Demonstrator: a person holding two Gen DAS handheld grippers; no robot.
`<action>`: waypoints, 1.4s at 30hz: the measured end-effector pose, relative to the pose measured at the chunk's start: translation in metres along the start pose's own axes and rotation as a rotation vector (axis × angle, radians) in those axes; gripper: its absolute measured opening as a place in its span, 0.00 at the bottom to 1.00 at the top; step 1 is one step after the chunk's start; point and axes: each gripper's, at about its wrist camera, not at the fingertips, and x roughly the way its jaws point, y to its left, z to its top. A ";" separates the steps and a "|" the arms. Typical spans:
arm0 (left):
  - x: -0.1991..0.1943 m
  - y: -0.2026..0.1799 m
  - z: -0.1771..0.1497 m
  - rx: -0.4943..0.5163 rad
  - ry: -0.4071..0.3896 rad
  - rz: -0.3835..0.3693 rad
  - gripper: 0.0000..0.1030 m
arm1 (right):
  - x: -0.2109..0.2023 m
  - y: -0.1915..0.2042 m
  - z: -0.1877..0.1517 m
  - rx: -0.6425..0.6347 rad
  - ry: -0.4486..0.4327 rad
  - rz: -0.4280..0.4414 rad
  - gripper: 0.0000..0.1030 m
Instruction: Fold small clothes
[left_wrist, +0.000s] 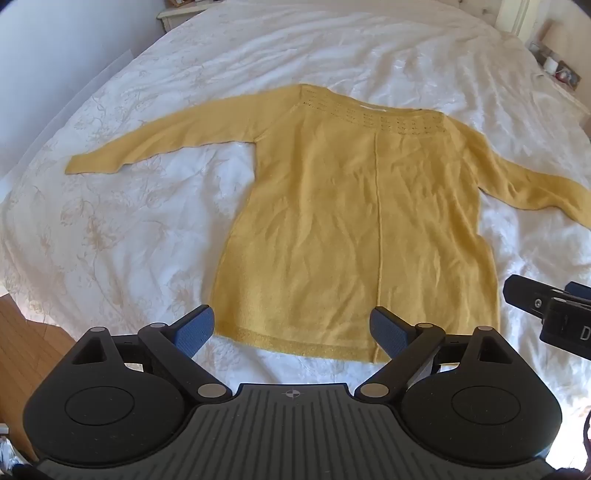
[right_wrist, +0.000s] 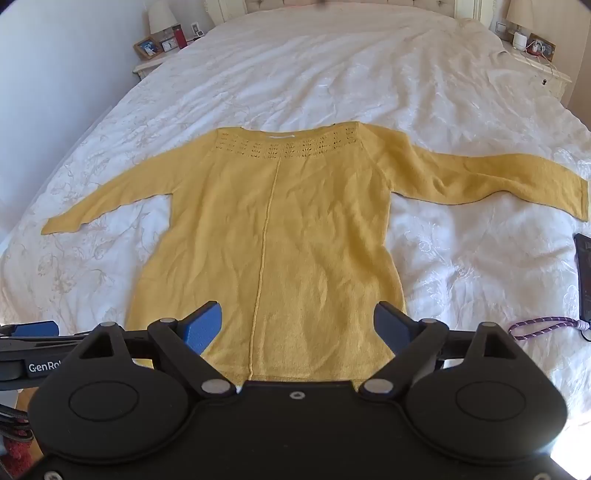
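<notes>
Yellow knit sweater (left_wrist: 354, 221) spread flat on white bedspread (left_wrist: 129, 229), neckline at the far end, hem near, sleeves out to left and right. Left wrist view: left gripper (left_wrist: 291, 332) angled steeply down over the near hem, jaws spread wide, nothing between the pads. Blue left pad (left_wrist: 195, 332) sits just off the sweater's near-left hem corner, over bedspread; right pad (left_wrist: 388, 336) over the hem close to the centre seam. Whether the pads touch fabric, cannot tell. Hem strip runs between the two fingers. Right gripper's black body (left_wrist: 546, 314) pokes in at the right edge, beside the sweater's right side. Wood floor (left_wrist: 22, 332) shows near left.

Right wrist view: right gripper (right_wrist: 297, 326) also tilted down at the near hem, jaws wide apart, gripping nothing. Sweater (right_wrist: 273, 236) body fills the gap between the fingers; left pad (right_wrist: 203, 328) over the sweater left of the centre seam, right pad (right_wrist: 393, 332) over its near-right edge. Hem mostly hidden behind the gripper body. Left gripper (right_wrist: 29, 332) visible at the left edge, level with it. Dark phone-like object (right_wrist: 583, 277) and purple cord (right_wrist: 539, 325) lie on the bedspread (right_wrist: 461, 258) to the right, apart from the sweater. Nightstands (right_wrist: 159, 55) flank the far end.
</notes>
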 end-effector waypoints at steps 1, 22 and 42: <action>0.000 0.000 0.000 -0.002 -0.001 0.000 0.89 | 0.000 0.000 0.000 0.003 -0.002 0.004 0.88; -0.004 -0.001 -0.004 0.008 -0.007 0.001 0.89 | 0.001 0.001 -0.007 0.013 0.006 0.008 0.88; 0.000 -0.001 -0.004 0.004 0.011 0.001 0.89 | 0.005 0.001 -0.007 0.021 0.017 0.020 0.88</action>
